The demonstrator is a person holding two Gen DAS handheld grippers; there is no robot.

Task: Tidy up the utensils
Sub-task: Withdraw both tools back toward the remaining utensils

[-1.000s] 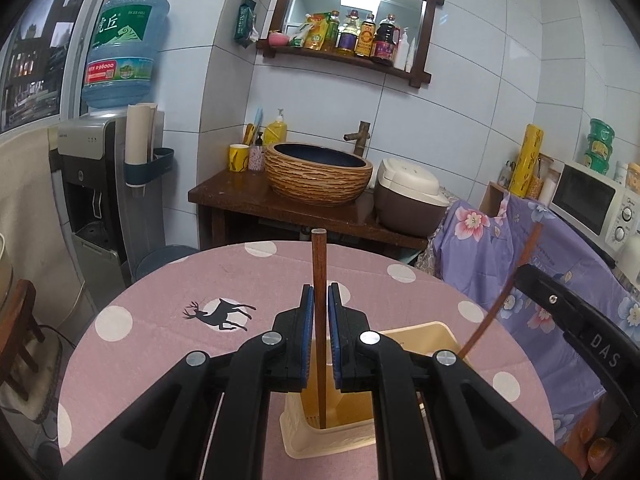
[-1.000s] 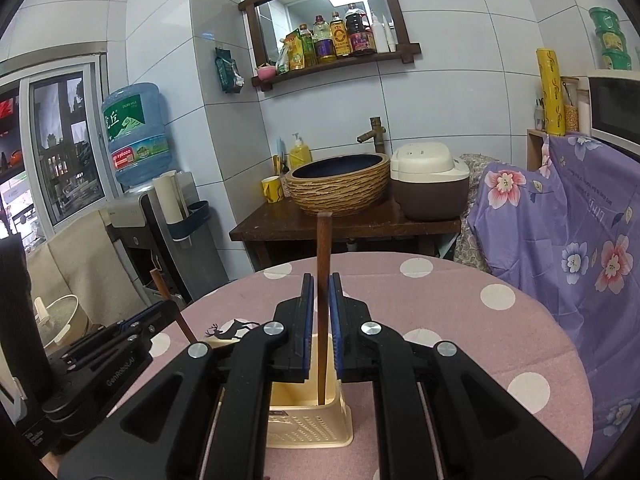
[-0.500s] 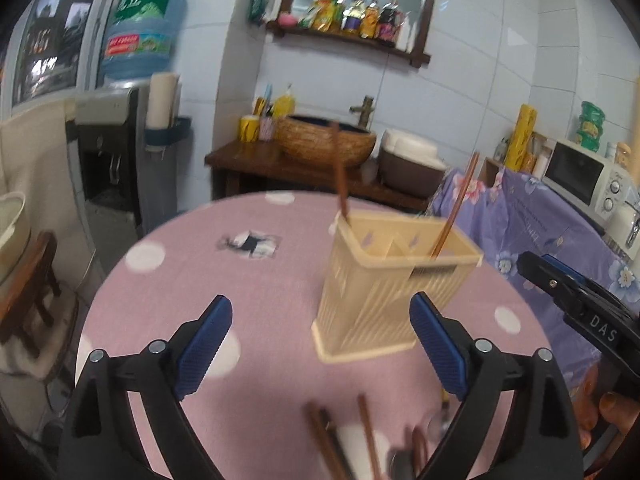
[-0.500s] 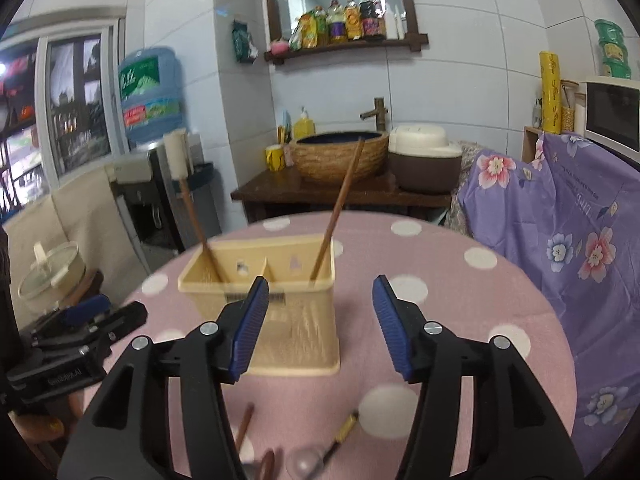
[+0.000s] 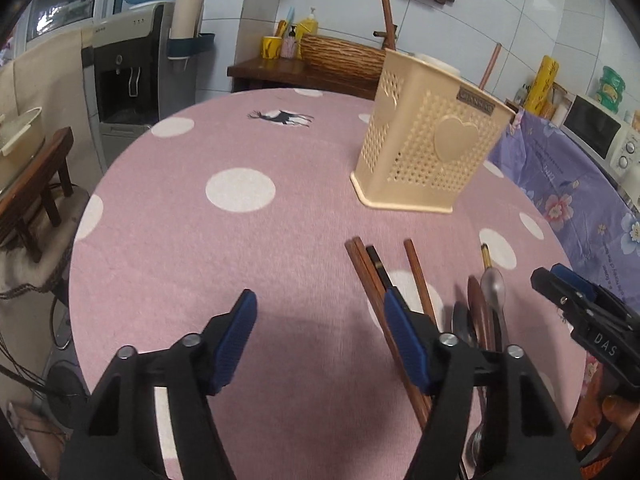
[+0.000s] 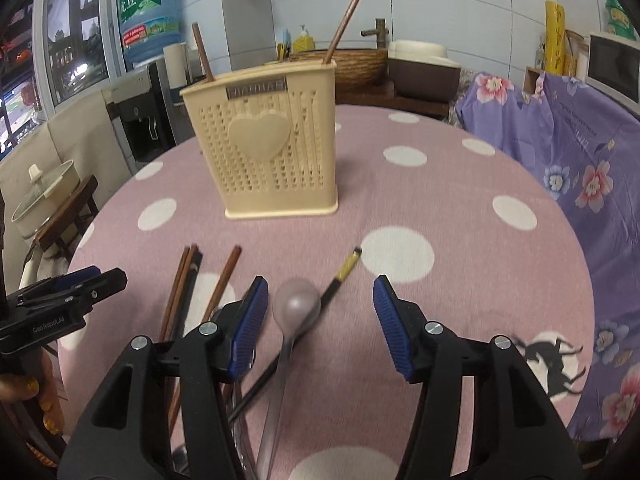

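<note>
A cream plastic utensil holder [image 6: 276,148] stands upright on a round table covered by a pink cloth [image 6: 460,320] with white dots. This holder is the landmark for everything below. Its perforated front carries a raised heart and a small metal label whose letters are too blurred to read.

Two brown wooden chopsticks stand in the holder. The left chopstick [image 6: 202,56] leans slightly left at its top; the right chopstick [image 6: 342,24] leans right. Both have their long axis close to vertical.

On the cloth in front of the holder, toward the cameras, lie the loose utensils. Three brown loose chopsticks [image 6: 182,284] lie side by side, long axes running from the cameras toward the holder, tips pointing at it. Just right of them, a metal spoon [image 6: 296,306] lies bowl toward the holder, handle running back toward the camera. A thin black utensil with a gold end [image 6: 346,270] crosses under the spoon, its gold end pointing toward the holder's right side.

The left gripper [image 5: 320,344] hovers in front of the holder with its blue-padded jaws wide apart, holding nothing. The right gripper [image 6: 320,324] is likewise spread wide and empty, straddling the spoon's bowl from above.

Readable writing: "DAS" on the right gripper body in the left view.
</note>
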